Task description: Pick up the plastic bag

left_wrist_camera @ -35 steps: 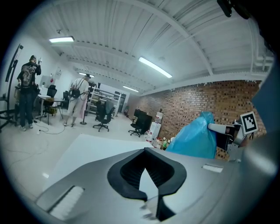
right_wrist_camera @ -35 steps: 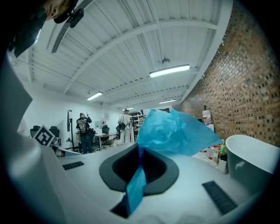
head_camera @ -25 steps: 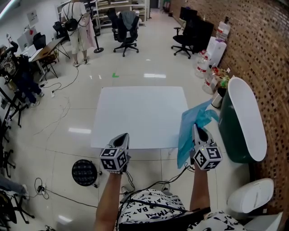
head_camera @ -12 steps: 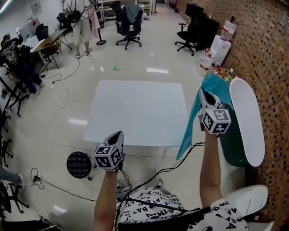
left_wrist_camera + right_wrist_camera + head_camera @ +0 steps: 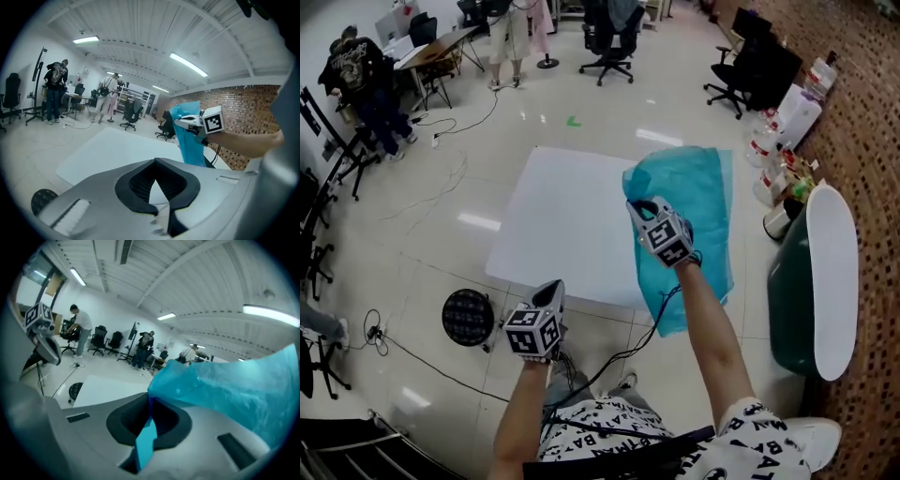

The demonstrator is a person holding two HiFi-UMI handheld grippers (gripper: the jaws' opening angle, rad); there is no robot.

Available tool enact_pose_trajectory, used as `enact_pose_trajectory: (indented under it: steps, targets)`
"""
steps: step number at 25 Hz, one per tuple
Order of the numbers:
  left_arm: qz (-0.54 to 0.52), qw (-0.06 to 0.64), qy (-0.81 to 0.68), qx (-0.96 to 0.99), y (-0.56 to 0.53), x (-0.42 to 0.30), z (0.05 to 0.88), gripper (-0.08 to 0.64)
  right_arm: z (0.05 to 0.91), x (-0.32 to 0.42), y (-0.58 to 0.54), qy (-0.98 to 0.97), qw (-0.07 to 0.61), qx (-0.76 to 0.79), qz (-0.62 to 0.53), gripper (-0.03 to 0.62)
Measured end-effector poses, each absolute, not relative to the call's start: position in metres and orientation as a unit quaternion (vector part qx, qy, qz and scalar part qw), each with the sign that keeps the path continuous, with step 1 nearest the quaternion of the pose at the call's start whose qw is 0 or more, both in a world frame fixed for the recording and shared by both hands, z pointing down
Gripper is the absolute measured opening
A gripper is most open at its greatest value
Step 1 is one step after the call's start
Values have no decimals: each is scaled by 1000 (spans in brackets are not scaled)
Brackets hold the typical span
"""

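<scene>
I am holding the plastic bag point(image 5: 705, 202) in my right tongs point(image 5: 642, 208), which are clamping down on a fold of its blue film. A strip of it is poking through between the jaws in the right gripper view. The rest of the bag is billowing out to the right of the tongs and trailing down below them, so its long axis is running roughly top to bottom. It is hanging over the right part of the desk point(image 5: 558, 220), with its lower end reaching past the near edge. I cannot tell whether that tail is clearing the desk.

My left tongs point(image 5: 554, 292) are waiting low at the near edge of the desk, well apart from the bag. Their jaws are pressing together on nothing. The bag is lying up and to the right of them, so the right hand is the 1 doing all the work. I judge that the pick-up is as good as done.

The desk is showing a plain white top with nothing else on it. Around it, glossy floor tiles are reflecting the ceiling lights. A green bin point(image 5: 789, 291) with a white lid is standing to the right by the brick wall point(image 5: 872, 122). A round black object point(image 5: 469, 317) is lying on the floor to the left. Office chairs point(image 5: 609, 28) and a few people are occupying the far end of the room.
</scene>
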State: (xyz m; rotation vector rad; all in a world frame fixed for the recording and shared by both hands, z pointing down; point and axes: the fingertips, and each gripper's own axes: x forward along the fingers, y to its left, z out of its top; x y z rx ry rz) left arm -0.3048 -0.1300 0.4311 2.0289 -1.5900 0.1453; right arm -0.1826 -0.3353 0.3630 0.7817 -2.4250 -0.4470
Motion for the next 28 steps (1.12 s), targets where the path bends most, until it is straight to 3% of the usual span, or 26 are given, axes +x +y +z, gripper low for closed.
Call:
enact_pose_trajectory:
  steps: [5, 14, 17, 18, 19, 20, 26, 28]
  targets:
    - [75, 297, -597, 741, -129, -343, 462, 5, 466, -269, -327, -893, 357, 188, -197, 11]
    - [106, 330, -589, 730, -125, -371, 511, 5, 569, -365, -309, -873, 428, 58, -226, 12]
    - [116, 336, -580, 733, -130, -376, 521, 5, 601, -387, -296, -877, 441, 37, -188, 28]
    - [120, 336, -576, 735, -131, -378, 524, 5, 608, -391, -291, -882, 441, 35, -160, 62]
    - [123, 336, -572, 738, -133, -380, 527, 5, 612, -395, -286, -890, 437, 33, -128, 192]
    - [126, 336, -567, 742, -135, -382, 529, 5, 612, -397, -282, -898, 428, 31, -98, 261]
    - [161, 288, -527, 783, -164, -367, 528, 5, 567, -356, -301, -940, 305, 94, 117, 263]
    - [171, 278, -511, 796, -173, -354, 526, 5, 555, -331, -298, -940, 278, 97, 173, 431]
